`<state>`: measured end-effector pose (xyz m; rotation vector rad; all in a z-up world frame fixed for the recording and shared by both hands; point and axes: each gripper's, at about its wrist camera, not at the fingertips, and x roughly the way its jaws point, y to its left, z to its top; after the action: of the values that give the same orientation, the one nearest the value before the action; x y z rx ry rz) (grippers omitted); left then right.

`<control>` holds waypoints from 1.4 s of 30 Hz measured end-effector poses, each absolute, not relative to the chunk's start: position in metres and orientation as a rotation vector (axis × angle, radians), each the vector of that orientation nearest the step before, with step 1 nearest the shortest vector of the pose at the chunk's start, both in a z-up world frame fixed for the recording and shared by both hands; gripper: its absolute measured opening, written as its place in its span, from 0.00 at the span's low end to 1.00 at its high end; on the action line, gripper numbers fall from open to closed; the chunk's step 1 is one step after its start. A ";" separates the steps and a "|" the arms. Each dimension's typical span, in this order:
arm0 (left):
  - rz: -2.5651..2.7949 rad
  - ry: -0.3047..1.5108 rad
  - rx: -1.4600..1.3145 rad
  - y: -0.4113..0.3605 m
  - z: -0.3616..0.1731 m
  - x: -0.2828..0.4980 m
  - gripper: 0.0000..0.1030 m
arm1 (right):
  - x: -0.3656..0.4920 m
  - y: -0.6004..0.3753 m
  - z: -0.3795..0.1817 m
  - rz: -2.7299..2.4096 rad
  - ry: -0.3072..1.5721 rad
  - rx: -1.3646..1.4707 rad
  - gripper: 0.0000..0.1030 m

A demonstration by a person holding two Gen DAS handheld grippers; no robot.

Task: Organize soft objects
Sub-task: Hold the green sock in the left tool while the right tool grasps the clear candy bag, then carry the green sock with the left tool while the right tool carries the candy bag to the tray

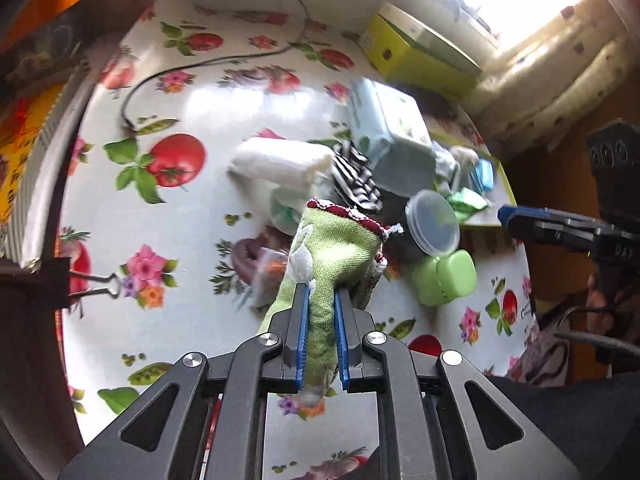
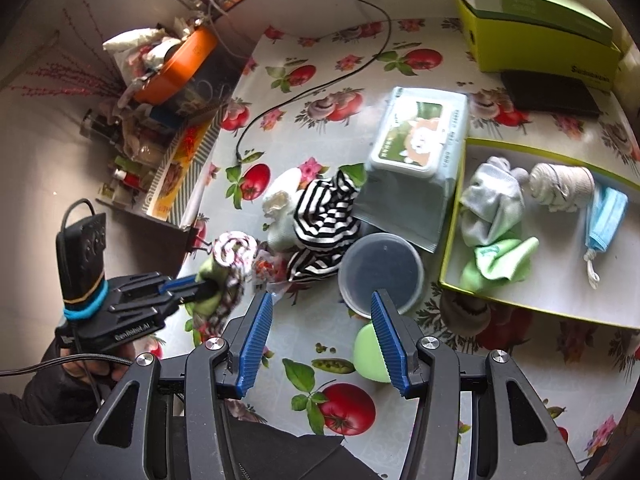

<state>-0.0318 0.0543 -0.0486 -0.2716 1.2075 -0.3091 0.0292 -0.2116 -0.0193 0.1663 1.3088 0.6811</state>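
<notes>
Above flowered tablecloth (image 2: 320,140), left tongs (image 1: 322,304) clenched on green cloth (image 1: 336,248), right tongs (image 2: 320,320) spread, empty.

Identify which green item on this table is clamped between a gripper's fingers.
The green cloth pouch with red trim, held by the left gripper. The green plastic case and the green cloth in the tray lie untouched.

The table cover (image 2: 320,120) looks like shiny, smooth plastic with printed tomatoes; the green pouch (image 1: 332,248) is rough woven cloth; the striped cloth (image 2: 324,216) looks soft; the round tub lid (image 2: 380,272) is cloudy plastic; the yellow box (image 2: 536,40) is matt card; the gripper pads (image 2: 256,336) are ribbed blue plastic.
</notes>
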 end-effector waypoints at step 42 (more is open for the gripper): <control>-0.086 1.160 -0.482 0.134 -0.060 -0.040 0.12 | 0.032 -0.065 -0.061 0.867 1.316 -0.254 0.19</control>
<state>-0.0399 0.1341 -0.0601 -0.4824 1.1601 -0.0865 0.0322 -0.0653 -0.0614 -0.2535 1.3156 0.8666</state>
